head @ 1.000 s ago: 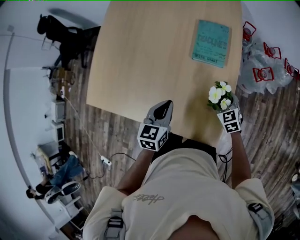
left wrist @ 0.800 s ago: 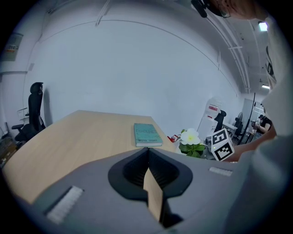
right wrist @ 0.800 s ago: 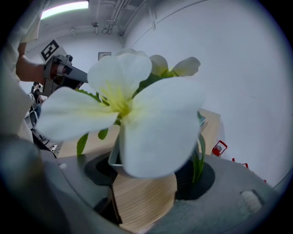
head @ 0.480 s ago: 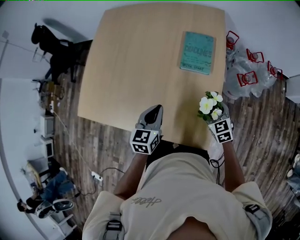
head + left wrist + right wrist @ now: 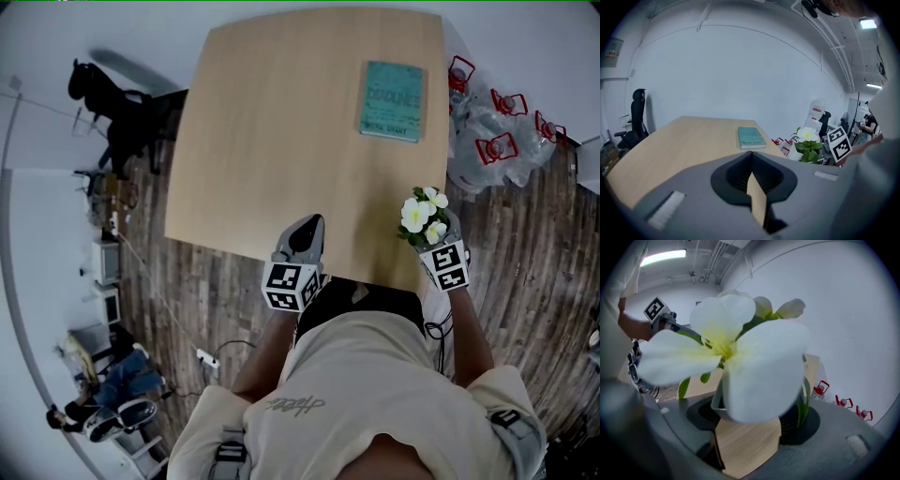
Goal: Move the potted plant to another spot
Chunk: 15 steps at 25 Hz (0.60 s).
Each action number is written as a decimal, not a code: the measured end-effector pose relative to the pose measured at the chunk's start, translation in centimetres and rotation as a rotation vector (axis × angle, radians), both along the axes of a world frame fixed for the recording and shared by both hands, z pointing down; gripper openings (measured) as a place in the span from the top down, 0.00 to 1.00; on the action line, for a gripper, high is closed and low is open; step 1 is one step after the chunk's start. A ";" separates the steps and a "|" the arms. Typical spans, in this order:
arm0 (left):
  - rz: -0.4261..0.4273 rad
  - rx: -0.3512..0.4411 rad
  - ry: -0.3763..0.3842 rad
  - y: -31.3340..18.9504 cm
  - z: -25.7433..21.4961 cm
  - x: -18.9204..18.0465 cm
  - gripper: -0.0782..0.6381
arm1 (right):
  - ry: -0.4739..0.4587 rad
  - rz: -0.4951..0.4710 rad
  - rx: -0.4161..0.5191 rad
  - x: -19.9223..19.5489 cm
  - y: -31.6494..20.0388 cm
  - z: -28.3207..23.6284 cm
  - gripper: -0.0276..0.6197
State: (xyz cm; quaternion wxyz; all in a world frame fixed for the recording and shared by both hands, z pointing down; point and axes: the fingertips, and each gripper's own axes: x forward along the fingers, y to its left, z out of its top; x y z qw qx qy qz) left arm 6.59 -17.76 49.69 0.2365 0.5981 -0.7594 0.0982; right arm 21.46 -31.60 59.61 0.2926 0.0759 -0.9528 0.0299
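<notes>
The potted plant (image 5: 421, 214), white flowers over green leaves, hangs above the near right corner of the wooden table (image 5: 281, 131). My right gripper (image 5: 439, 240) is shut on its pot. In the right gripper view the blossoms (image 5: 733, 345) fill the picture and the pot's pale rim (image 5: 718, 405) sits between the jaws. My left gripper (image 5: 305, 231) is shut and empty over the table's near edge. Its jaws (image 5: 752, 161) meet in the left gripper view, where the plant (image 5: 806, 143) shows to the right.
A teal book (image 5: 392, 88) lies at the table's far right. On the floor right of the table are clear bags and red-handled bottles (image 5: 495, 148). A black chair (image 5: 117, 103) stands at the left, and cables (image 5: 211, 352) trail on the wood floor.
The right gripper has lifted the plant a little and carried it toward the table's right edge. The left gripper has stayed by the near edge, still shut.
</notes>
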 end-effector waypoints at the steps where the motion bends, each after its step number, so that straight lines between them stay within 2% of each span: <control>1: 0.008 0.000 0.000 0.2 0.0 0.2 0.87 | 0.002 0.004 0.002 0.2 0.3 0.1 0.43; 10: 0.048 0.050 0.016 2.3 0.5 1.0 0.87 | 0.005 0.042 0.032 1.1 3.4 -0.5 0.43; 15: 0.054 0.083 0.005 4.7 0.0 -0.6 0.87 | 0.007 0.050 0.064 0.0 5.6 -1.8 0.43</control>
